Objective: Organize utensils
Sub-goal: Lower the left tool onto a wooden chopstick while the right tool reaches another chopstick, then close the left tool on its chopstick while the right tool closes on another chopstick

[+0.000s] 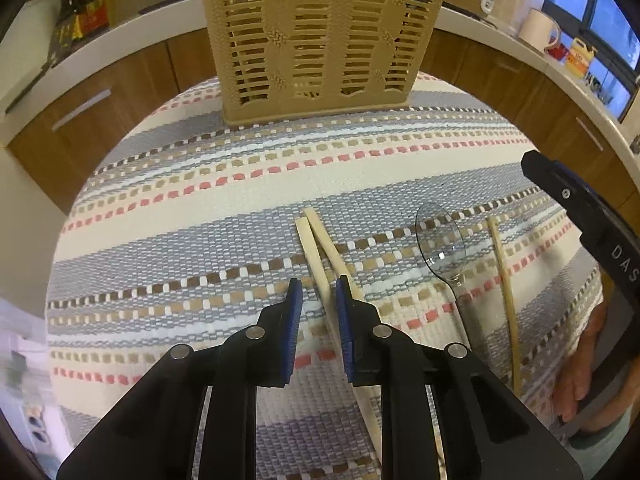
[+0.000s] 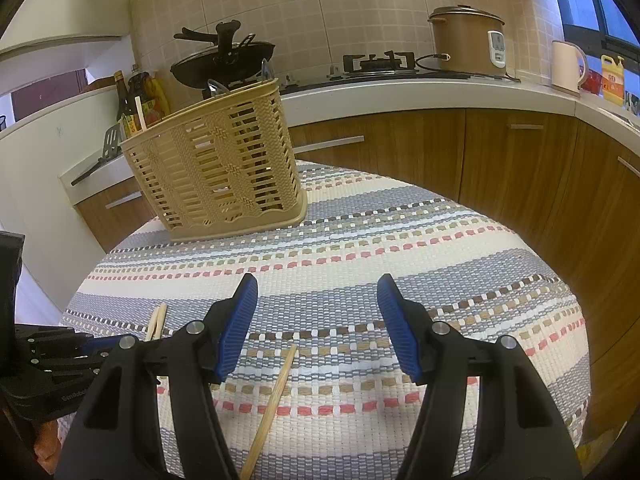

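Evidently the pair of pale chopsticks [image 1: 316, 256] is the object in hand: the two sticks lie crossed on the striped woven cloth [image 1: 200, 216], well short of the beige slotted basket [image 1: 316, 36] at the far edge. The left gripper [image 1: 318, 296] hangs over them with its jaws narrowed but not yet pressing; one stick runs through the gap, the other passes under the right-hand blue pad. The sticks look light, stiff and smooth, so they will likely roll or scissor apart unless both are pinched together near the crossing, across their width.

Just right of them lies a clear plastic spoon [image 1: 442, 248], bowl up, probably light, slick and somewhat brittle; its narrow neck seems the safest hold. Beside it rests a single thin bamboo stick [image 1: 506, 304], lying lengthwise and likely to pivot if taken far from its middle. The right gripper [image 2: 318, 320] hovers over it, jaws wide apart and empty.
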A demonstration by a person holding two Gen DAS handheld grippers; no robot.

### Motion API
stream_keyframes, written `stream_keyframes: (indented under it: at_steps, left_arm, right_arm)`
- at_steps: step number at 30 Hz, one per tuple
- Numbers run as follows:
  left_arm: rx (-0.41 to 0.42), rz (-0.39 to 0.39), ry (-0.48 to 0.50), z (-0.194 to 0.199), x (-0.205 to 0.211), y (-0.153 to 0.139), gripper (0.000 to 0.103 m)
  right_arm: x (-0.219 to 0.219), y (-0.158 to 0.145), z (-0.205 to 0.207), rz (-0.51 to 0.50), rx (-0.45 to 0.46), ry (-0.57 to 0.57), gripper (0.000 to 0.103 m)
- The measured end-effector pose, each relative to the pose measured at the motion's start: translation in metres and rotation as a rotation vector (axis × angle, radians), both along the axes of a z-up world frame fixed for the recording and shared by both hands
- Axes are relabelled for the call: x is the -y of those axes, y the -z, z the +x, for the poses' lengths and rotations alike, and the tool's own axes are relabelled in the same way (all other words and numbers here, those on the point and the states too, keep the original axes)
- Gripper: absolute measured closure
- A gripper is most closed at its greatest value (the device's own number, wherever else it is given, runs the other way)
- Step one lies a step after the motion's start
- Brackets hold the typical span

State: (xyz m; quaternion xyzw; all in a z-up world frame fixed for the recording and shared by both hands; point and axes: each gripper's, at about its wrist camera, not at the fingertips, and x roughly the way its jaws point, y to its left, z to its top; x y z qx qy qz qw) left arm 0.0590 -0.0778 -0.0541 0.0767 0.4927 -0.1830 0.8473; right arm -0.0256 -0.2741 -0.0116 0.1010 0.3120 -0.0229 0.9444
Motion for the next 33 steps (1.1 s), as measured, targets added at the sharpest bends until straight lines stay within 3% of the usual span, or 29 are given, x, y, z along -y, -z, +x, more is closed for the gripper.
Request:
stream_keyframes:
  at_steps: [6, 8, 11, 17, 20, 24, 30, 33]
  left_arm:
    - [0.019, 0.063, 0.000, 0.013, 0.018, 0.000, 0.088]
    - [0.016, 0.072, -0.005, 0.018, 0.019, -0.001, 0.096]
    - [0.000, 0.038, 0.000, 0.024, 0.017, -0.002, 0.099]
    - [-0.009, -0.105, -0.067, 0.027, -0.017, -0.009, 0.099]
    - [-0.005, -0.151, -0.084, 0.027, -0.035, -0.013, 0.099]
    - [0.007, -0.171, -0.079, 0.024, -0.047, -0.018, 0.099]
    - [0.015, -0.190, -0.080, 0.022, -0.059, -0.022, 0.099]
    - [0.021, -0.204, -0.077, 0.024, -0.063, -0.024, 0.099]
  right_arm:
    - [0.003, -0.001, -0.001, 0.015, 0.001, 0.004, 0.044]
    - [0.003, -0.001, 0.000, 0.020, -0.001, 0.002, 0.044]
    - [0.006, 0.000, 0.004, 0.047, -0.030, -0.011, 0.044]
    - [0.011, 0.009, 0.019, 0.121, -0.292, -0.060, 0.044]
    - [-0.005, 0.005, 0.022, 0.071, -0.386, -0.105, 0.051]
    - [-0.028, 0.013, 0.034, -0.001, -0.534, -0.125, 0.068]
    - [-0.051, 0.021, 0.058, -0.077, -0.679, -0.130, 0.071]
    - [-0.063, 0.022, 0.064, -0.153, -0.696, -0.137, 0.077]
